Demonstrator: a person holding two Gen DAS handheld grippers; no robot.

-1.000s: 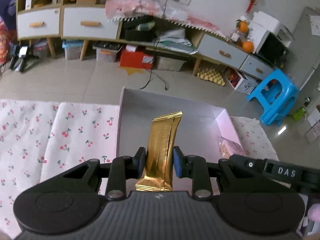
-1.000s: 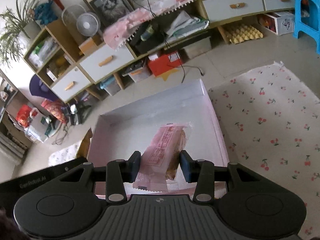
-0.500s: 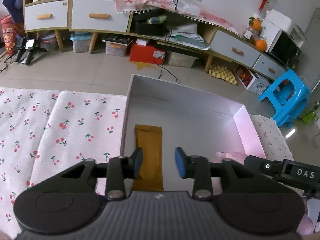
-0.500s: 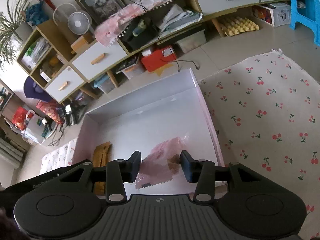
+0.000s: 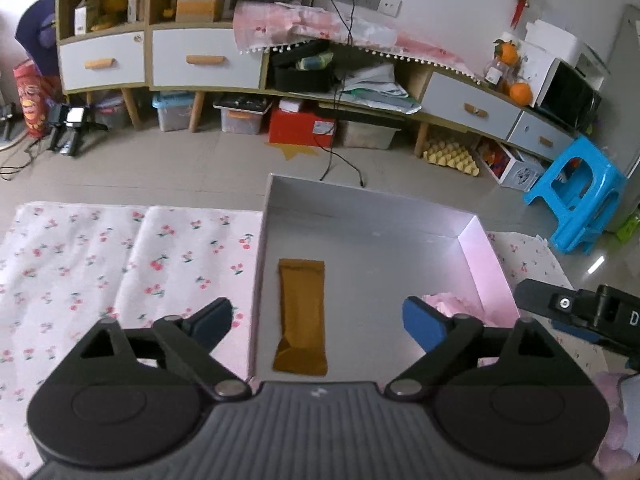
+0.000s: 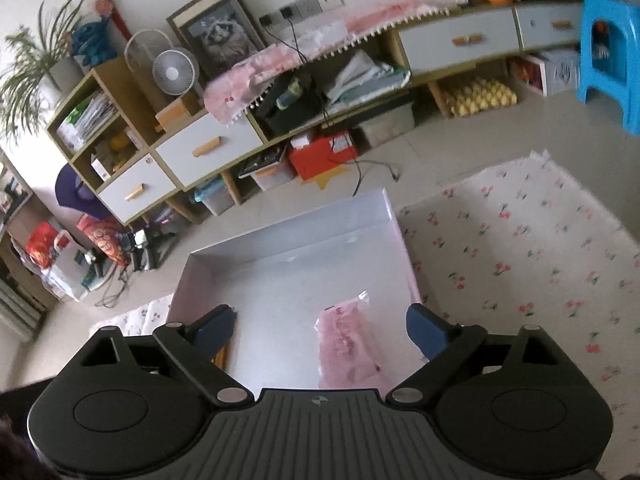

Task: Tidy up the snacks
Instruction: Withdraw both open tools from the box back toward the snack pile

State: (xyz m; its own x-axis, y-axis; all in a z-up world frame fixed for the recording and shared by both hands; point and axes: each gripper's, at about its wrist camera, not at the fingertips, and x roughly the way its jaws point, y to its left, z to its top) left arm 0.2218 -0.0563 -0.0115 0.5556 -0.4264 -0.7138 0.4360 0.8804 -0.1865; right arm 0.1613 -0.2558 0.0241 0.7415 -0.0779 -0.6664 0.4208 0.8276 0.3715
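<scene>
Gold packet lies flat along the box floor near its nine o'clock wall, pink packet toward three o'clock; both look light, thin and crinkly, probably slippery, best pinched across the middle. Left gripper and right gripper hang above, fingers spread wide, holding nothing. Only the left view shows the gold packet whole; the right view shows the pink one fully.

You've got a gold-brown snack packet lying in the pale grey box, whose right wall glows pink. Your pink translucent snack packet shows red print. Both your grippers, left gripper and right gripper, are black with blue pads. The cloth around the box is white with red cherries and green stems.
</scene>
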